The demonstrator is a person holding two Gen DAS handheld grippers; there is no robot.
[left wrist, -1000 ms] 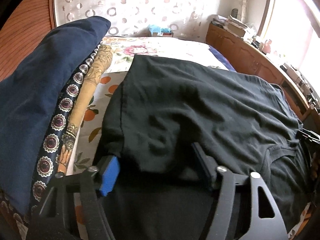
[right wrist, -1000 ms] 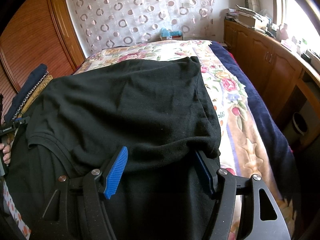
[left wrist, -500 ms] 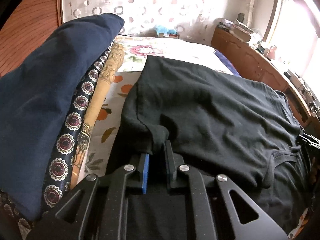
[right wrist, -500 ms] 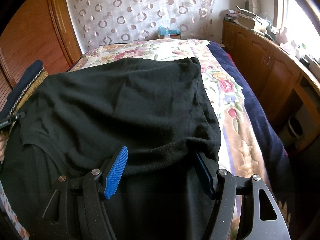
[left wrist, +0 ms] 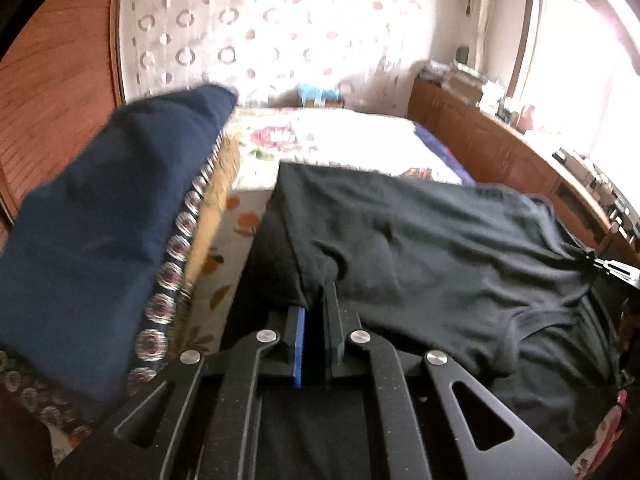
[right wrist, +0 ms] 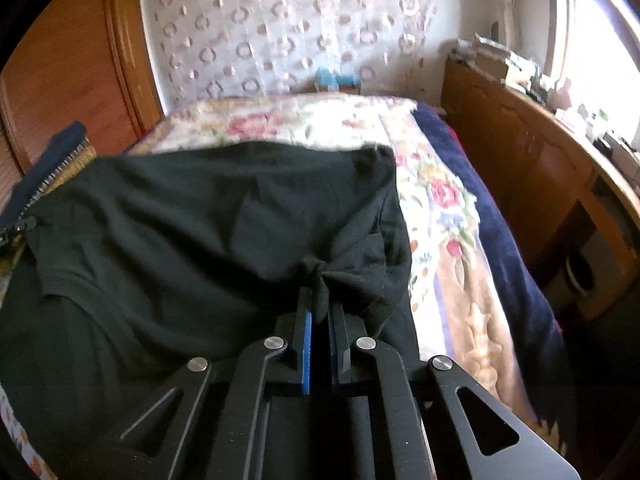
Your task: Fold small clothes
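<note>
A black T-shirt (left wrist: pixel 432 240) lies folded over on the floral bed. It also shows in the right wrist view (right wrist: pixel 208 232). My left gripper (left wrist: pixel 320 300) is shut on a bunched fold at the shirt's left edge. My right gripper (right wrist: pixel 320 304) is shut on a bunched fold near the shirt's right edge. The shirt's neckline (left wrist: pixel 532 320) lies at the right in the left wrist view. The fingertips of both grippers are hidden in the cloth.
A stack of folded clothes, navy on top (left wrist: pixel 104 220), lies at the left of the bed. It also shows in the right wrist view (right wrist: pixel 48 160). A wooden cabinet (right wrist: pixel 520 152) runs along the right wall. A wooden wardrobe (right wrist: pixel 72 60) stands at the left.
The right gripper has closed on the shirt's fold; half a second ago it was open. The left gripper stayed shut on the shirt, and both have lifted and drawn the cloth back.
</note>
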